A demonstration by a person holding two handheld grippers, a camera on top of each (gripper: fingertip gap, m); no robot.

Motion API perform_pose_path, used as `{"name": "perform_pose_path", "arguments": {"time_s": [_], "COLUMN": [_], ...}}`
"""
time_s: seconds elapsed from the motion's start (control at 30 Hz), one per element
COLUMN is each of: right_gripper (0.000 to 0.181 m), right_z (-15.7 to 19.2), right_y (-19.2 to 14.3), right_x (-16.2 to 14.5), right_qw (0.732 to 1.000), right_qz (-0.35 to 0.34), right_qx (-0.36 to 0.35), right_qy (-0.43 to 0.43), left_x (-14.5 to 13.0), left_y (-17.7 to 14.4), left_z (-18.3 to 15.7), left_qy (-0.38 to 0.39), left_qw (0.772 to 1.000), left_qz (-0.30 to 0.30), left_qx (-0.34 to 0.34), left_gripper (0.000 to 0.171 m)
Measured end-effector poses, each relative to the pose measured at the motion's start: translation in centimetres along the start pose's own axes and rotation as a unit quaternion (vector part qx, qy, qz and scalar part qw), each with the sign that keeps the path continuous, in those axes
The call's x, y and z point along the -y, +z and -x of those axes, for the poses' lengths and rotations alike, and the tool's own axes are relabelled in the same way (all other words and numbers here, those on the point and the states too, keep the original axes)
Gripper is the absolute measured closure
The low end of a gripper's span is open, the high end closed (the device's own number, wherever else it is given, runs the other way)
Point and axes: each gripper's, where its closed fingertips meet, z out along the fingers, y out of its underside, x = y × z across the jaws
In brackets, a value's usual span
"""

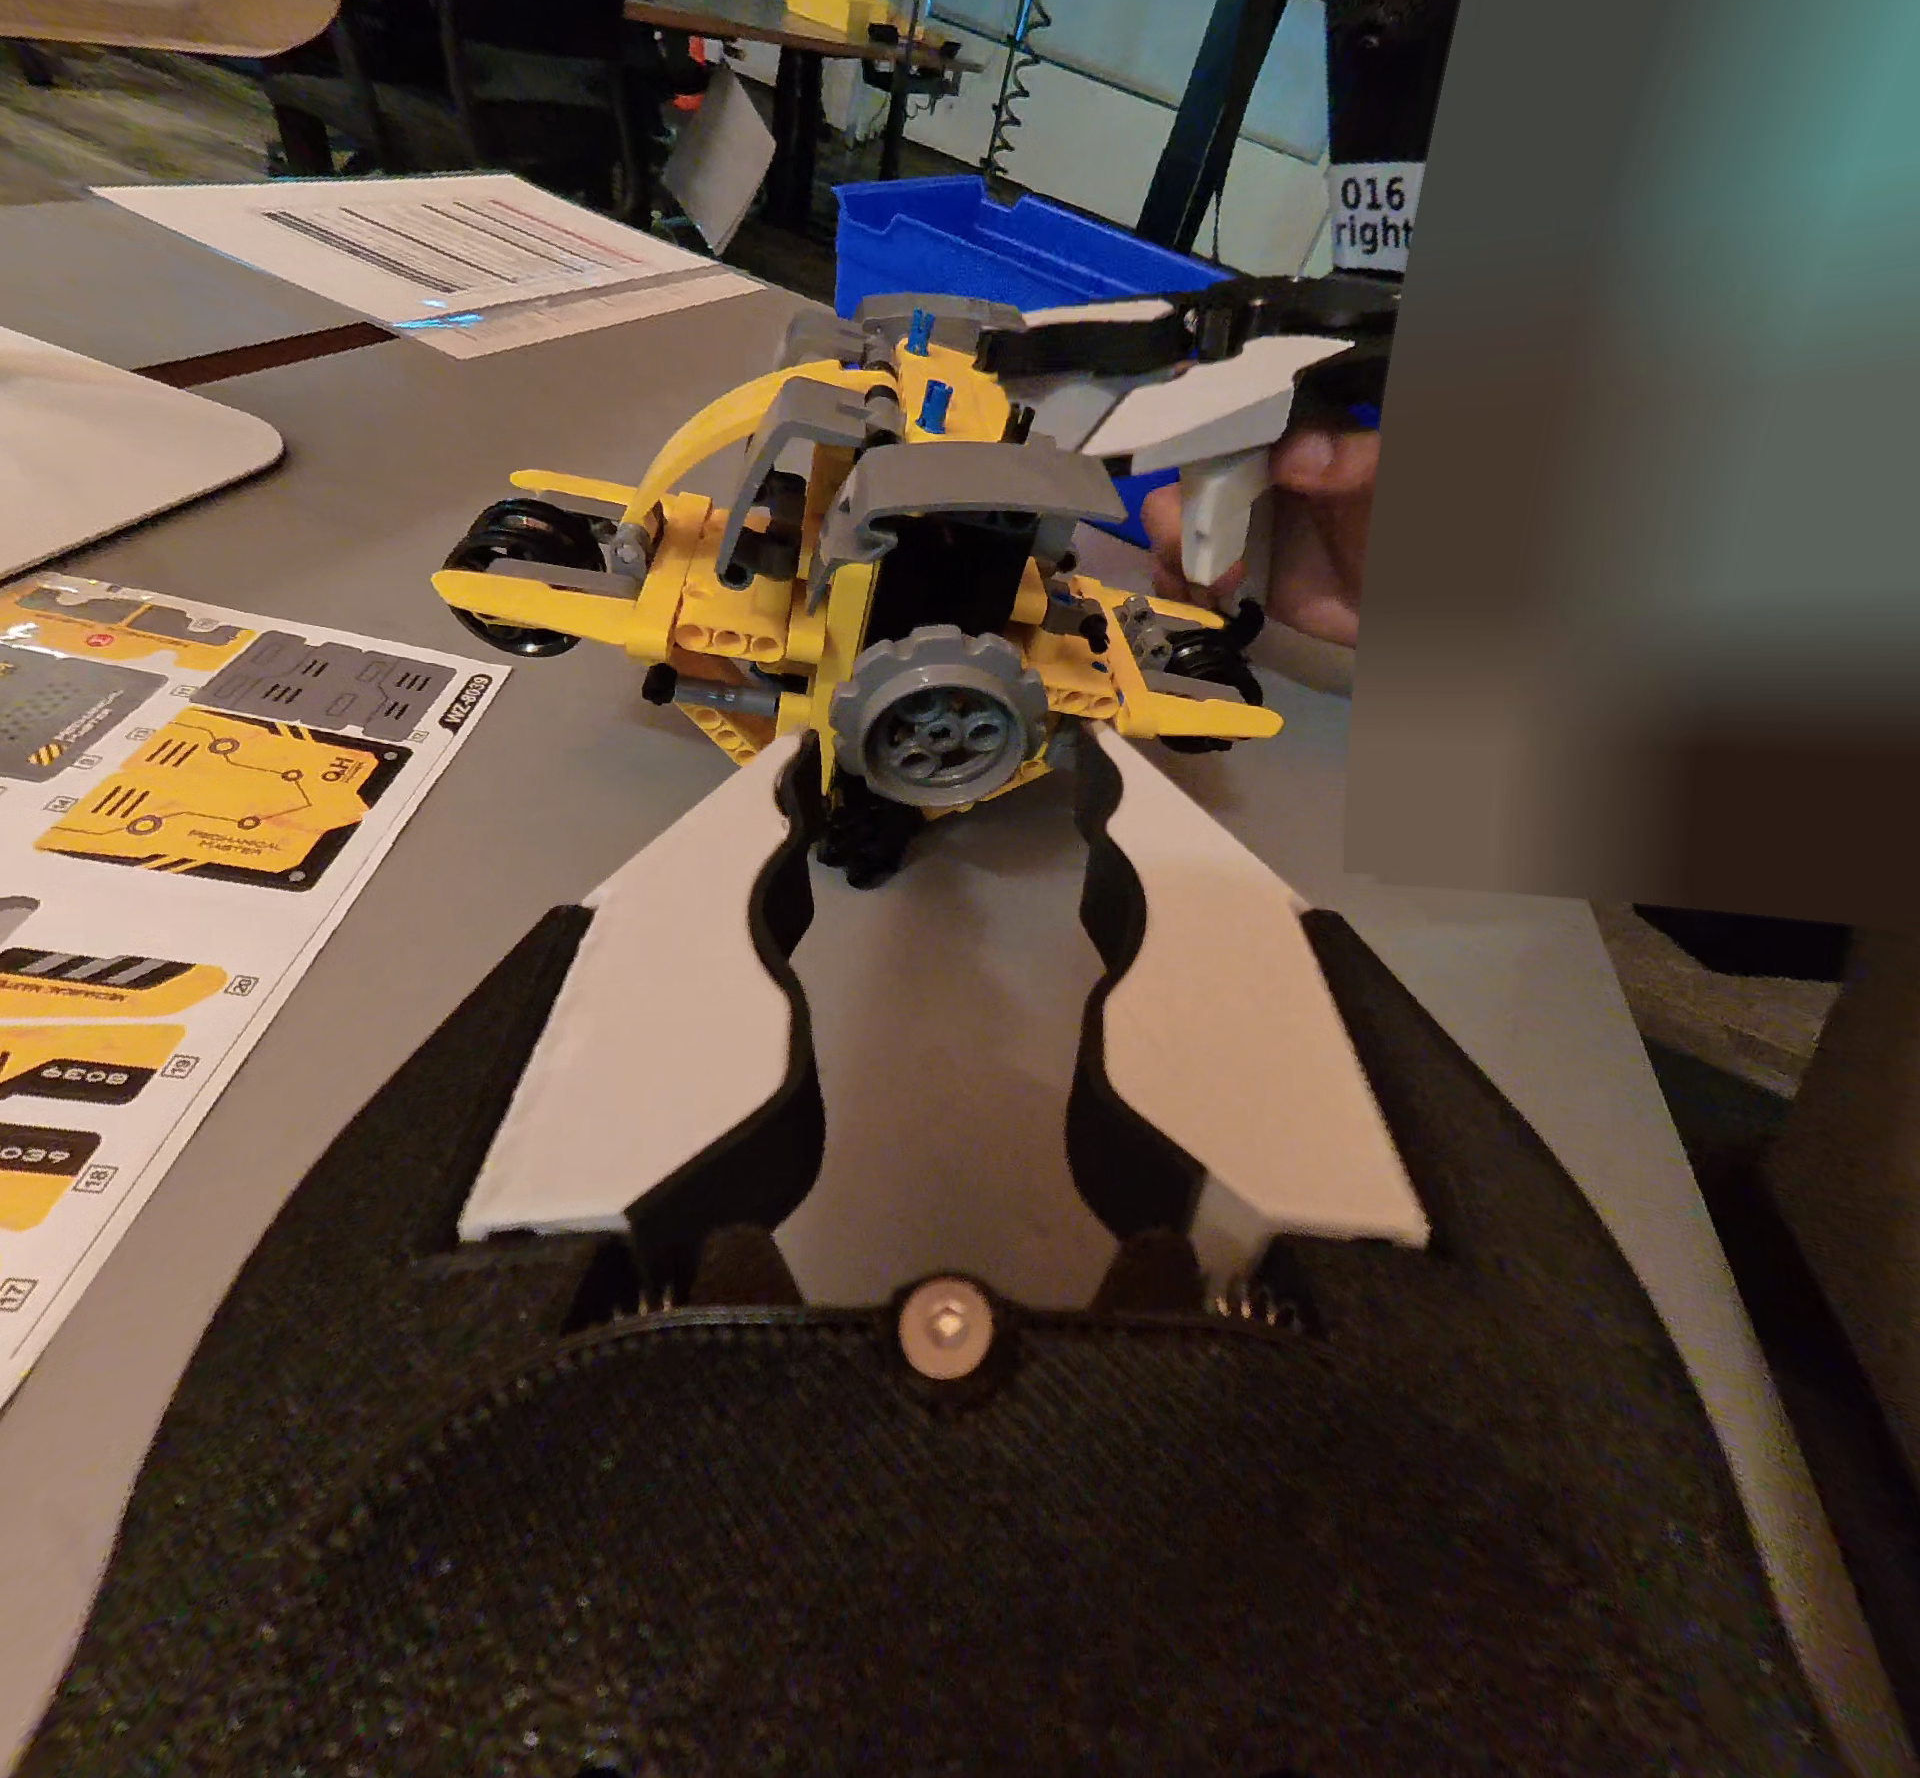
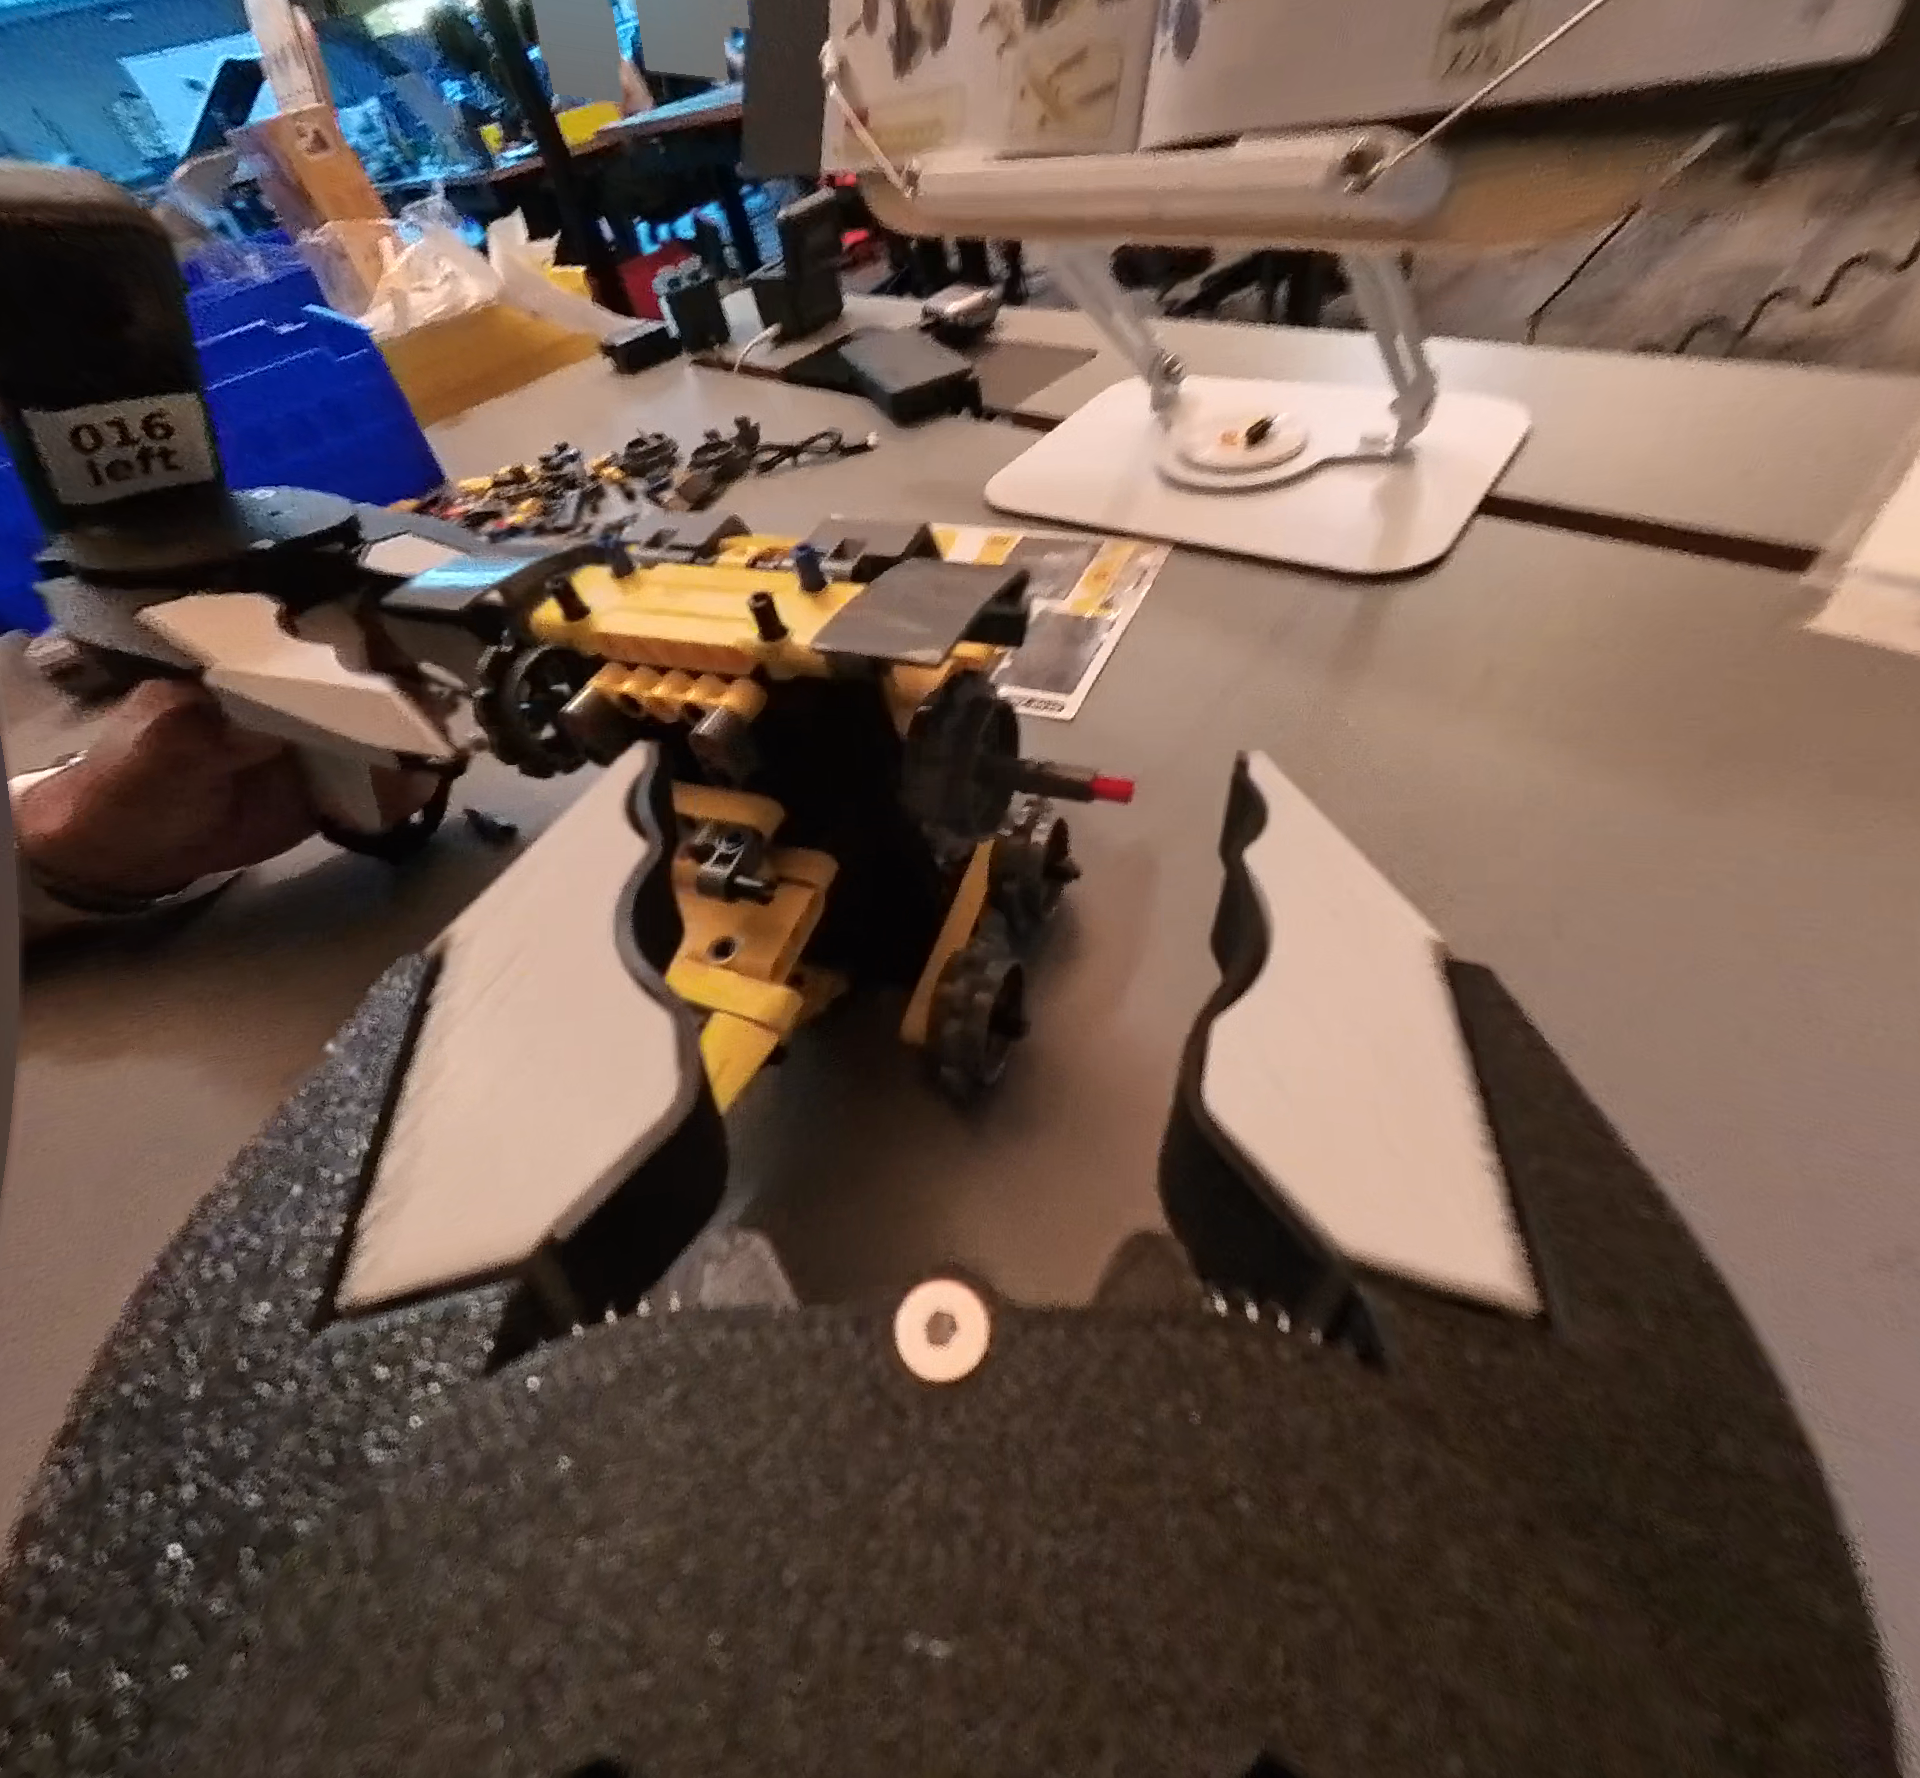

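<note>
The left gripper (image 1: 940,772) clamps the stiff, light yellow brick vehicle (image 1: 862,575) at its grey wheel end; right gripper (image 2: 935,783) spread wide around it, best gripped by its solid beams

I see a smooth grey tabletop (image 1: 582,440) under dim warm light; far behind, dark-legged wooden workbenches (image 1: 790,29) stand before a pale, bluish-lit wall (image 1: 1122,45).

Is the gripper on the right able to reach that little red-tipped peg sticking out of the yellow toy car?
Probably yes. The right gripper is open, and the red-tipped peg juts out from the yellow toy car between its fingers with nothing in front. The left gripper is on the car's far side, clear of the peg.
</note>
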Motion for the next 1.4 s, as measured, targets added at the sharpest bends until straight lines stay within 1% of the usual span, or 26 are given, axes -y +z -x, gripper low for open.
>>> {"name": "perform_pose_path", "arguments": {"time_s": [0.03,0.07,0.13,0.23,0.3,0.4,0.47,0.6,0.7,0.77,1.0,1.13,1.3,1.4], "right_gripper": [0.077,0.082,0.085,0.103,0.113,0.140,0.145,0.141,0.141,0.142,0.143,0.145,0.145,0.145], "right_z": [0.4,0.9,1.3,1.2,1.5,2.8,3.7,3.8,3.6,3.6,3.7,3.8,3.8,3.9], "right_y": [0.3,0.4,0.6,0.1,-0.3,-0.6,-0.4,0.2,0.3,0.4,0.4,0.4,0.4,0.4], "right_x": [-0.4,-0.7,-0.9,-0.8,-0.9,-1.4,-1.7,-2.5,-2.7,-2.6,-2.5,-2.5,-2.5,-2.5], "right_qw": [1.000,0.999,0.999,0.999,0.998,0.994,0.990,0.990,0.991,0.991,0.990,0.987,0.986,0.986], "right_qz": [0.008,0.014,0.018,0.026,0.036,0.060,0.069,0.082,0.087,0.083,0.069,0.059,0.053,0.054], "right_qx": [0.013,0.029,0.037,0.037,0.050,0.095,0.123,0.116,0.101,0.097,0.120,0.148,0.158,0.158], "right_qy": [0.007,0.011,0.011,0.000,0.000,0.001,0.009,-0.004,-0.028,-0.036,-0.021,0.001,0.011,0.011], "left_x": [0.0,0.0,0.1,0.1,0.4,0.7,0.9,1.0,0.8,0.6,0.4,0.3,0.5,0.9], "left_y": [0.0,0.0,-0.3,-0.8,-1.2,-1.8,-2.0,-2.3,-2.6,-3.0,-3.2,-3.1,-3.2,-3.6], "left_z": [0.1,0.3,0.6,1.3,2.0,2.9,2.9,2.8,2.9,3.0,2.7,2.6,2.6,3.1], "left_qy": [-0.003,-0.005,-0.007,-0.017,-0.026,-0.049,-0.067,-0.089,-0.079,-0.070,-0.068,-0.057,-0.069,-0.080], "left_qw": [1.000,1.000,1.000,1.000,0.999,0.998,0.997,0.995,0.996,0.997,0.996,0.997,0.996,0.995], "left_qz": [0.000,-0.001,-0.004,-0.006,-0.014,-0.026,-0.034,-0.040,-0.028,-0.020,-0.010,-0.007,-0.011,-0.029], "left_qx": [0.002,0.005,0.009,0.019,0.028,0.027,0.008,-0.024,-0.030,-0.030,-0.051,-0.048,-0.057,-0.053], "left_gripper": [0.125,0.127,0.128,0.129,0.133,0.133,0.131,0.132,0.126,0.125,0.125,0.136,0.137,0.137]}}
